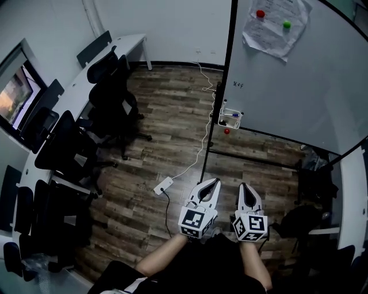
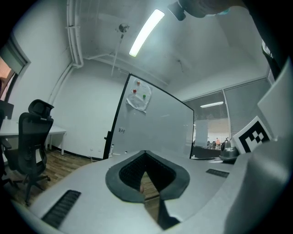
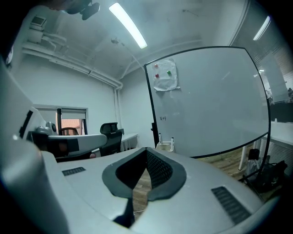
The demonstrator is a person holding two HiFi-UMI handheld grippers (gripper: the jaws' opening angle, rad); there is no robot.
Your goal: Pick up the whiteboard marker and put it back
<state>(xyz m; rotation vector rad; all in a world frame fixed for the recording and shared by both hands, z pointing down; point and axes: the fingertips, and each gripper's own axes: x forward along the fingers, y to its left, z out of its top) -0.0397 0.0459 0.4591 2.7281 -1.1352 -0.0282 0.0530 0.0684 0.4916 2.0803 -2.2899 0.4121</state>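
Wood floor (image 1: 172,115), white power strip (image 1: 163,186), black chairs (image 1: 112,103)

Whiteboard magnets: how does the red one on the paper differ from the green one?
The red magnet sits higher and further left on the paper; the green magnet sits lower, to its right. Colour differs: the red magnet is bright red, the green magnet bright green. Both are round buttons pinning the crumpled paper to the whiteboard.

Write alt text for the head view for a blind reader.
The grey left gripper and right gripper, both shut and empty, point across a wood-plank floor toward a large whiteboard on a black frame, with a small white marker tray on that frame. Black office chairs line the left.
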